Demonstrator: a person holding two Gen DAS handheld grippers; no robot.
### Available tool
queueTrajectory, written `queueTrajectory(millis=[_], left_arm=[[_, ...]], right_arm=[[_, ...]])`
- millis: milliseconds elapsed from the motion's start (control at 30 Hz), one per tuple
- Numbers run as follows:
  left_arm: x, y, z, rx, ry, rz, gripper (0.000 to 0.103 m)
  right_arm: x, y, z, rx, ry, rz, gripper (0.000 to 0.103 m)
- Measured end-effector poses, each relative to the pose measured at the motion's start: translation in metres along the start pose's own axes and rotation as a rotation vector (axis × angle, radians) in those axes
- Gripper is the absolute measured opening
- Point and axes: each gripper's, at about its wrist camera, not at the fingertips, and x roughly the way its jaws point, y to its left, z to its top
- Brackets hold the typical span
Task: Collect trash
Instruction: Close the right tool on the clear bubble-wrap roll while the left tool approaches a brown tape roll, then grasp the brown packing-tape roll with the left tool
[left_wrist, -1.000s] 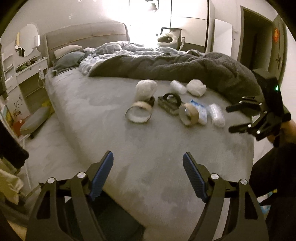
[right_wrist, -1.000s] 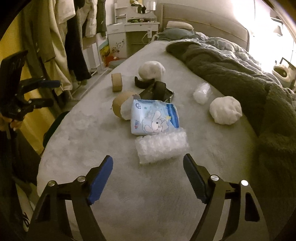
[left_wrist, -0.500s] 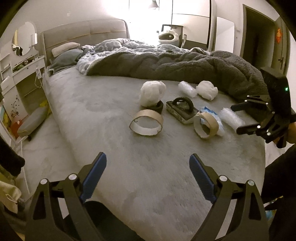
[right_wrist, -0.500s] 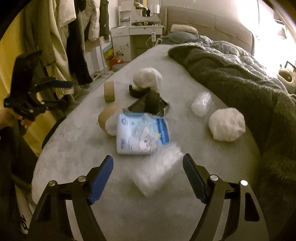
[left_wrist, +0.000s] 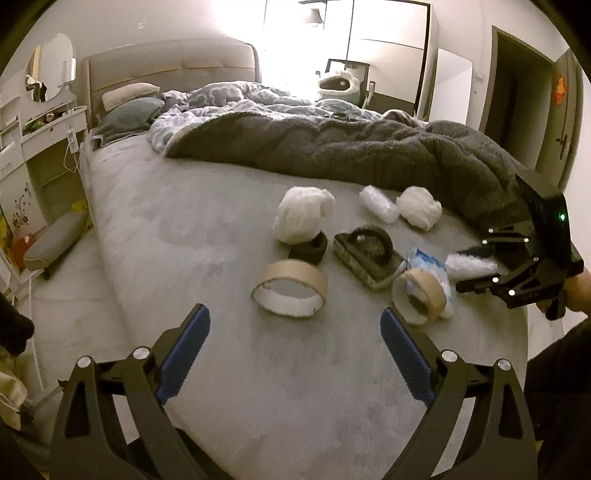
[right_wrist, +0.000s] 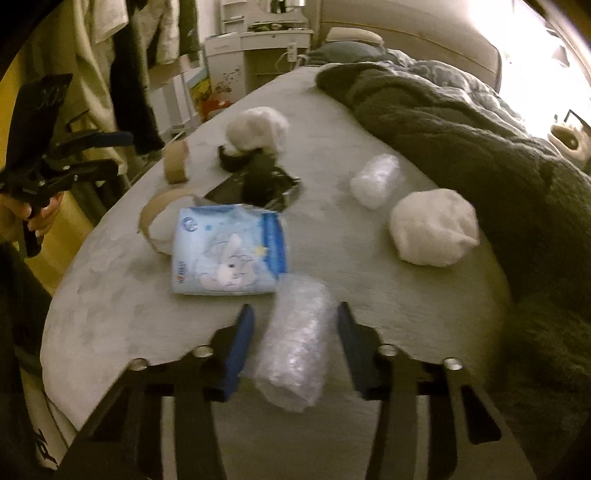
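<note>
At the bed's (right_wrist: 369, 306) near edge our right hand-held gripper (right_wrist: 295, 332) is closing around the bubble-wrap roll (right_wrist: 295, 343), pads not yet touching; left hand-held gripper (left_wrist: 295, 350) wide, empty, facing the tape roll (left_wrist: 290, 291).

- The left wrist view looks down across the bed (left_wrist: 184, 229) toward the headboard
- The right wrist view sits close over the bubble wrap roll (right_wrist: 295, 343)
- Both see the same trash pile
</note>
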Motion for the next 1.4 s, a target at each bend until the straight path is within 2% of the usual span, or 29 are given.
queueTrajectory(millis=[33,133,233,467,700,733,800,933,1033,1200,1400], left_arm=[[0.001,-0.001,0.002,-0.002,-0.006,0.002,0.096],[0.006,-0.002,0.008,-0.006,-0.021,0.012,0.096],[0.012,-0.001,0.011,-0.007,-0.019,0.028,0.096],[0.029,0.000,0.015,-0.005,-0.006,0.044,0.096],[0.048,0.005,0.018,-0.017,0.009,0.049,0.095],[0.050,0.007,0.017,-0.018,0.011,0.049,0.094],[0.053,0.011,0.017,-0.030,0.020,0.046,0.081],[0.062,0.016,0.017,-0.068,0.046,-0.002,0.077],[0.067,0.012,0.015,-0.058,0.081,-0.018,0.061],[0.060,0.010,0.011,-0.056,0.092,0.003,0.060],[0.035,0.027,0.007,-0.108,0.074,0.068,0.060]], right_arm=[[-0.002,-0.003,0.000,0.015,-0.006,-0.004,0.035],[-0.005,-0.009,0.000,0.038,-0.011,-0.005,0.032],[-0.010,-0.016,0.003,0.071,-0.031,-0.009,0.032],[-0.032,-0.036,0.020,0.208,-0.159,0.043,0.032],[-0.026,-0.026,0.045,0.235,-0.194,0.100,0.032],[-0.024,-0.022,0.049,0.229,-0.196,0.105,0.032],[-0.021,-0.015,0.055,0.217,-0.199,0.127,0.032],[-0.017,-0.002,0.063,0.187,-0.196,0.145,0.032],[-0.013,0.005,0.069,0.187,-0.190,0.142,0.032],[-0.009,0.021,0.083,0.179,-0.195,0.149,0.032],[0.000,0.053,0.102,0.146,-0.202,0.177,0.032]])
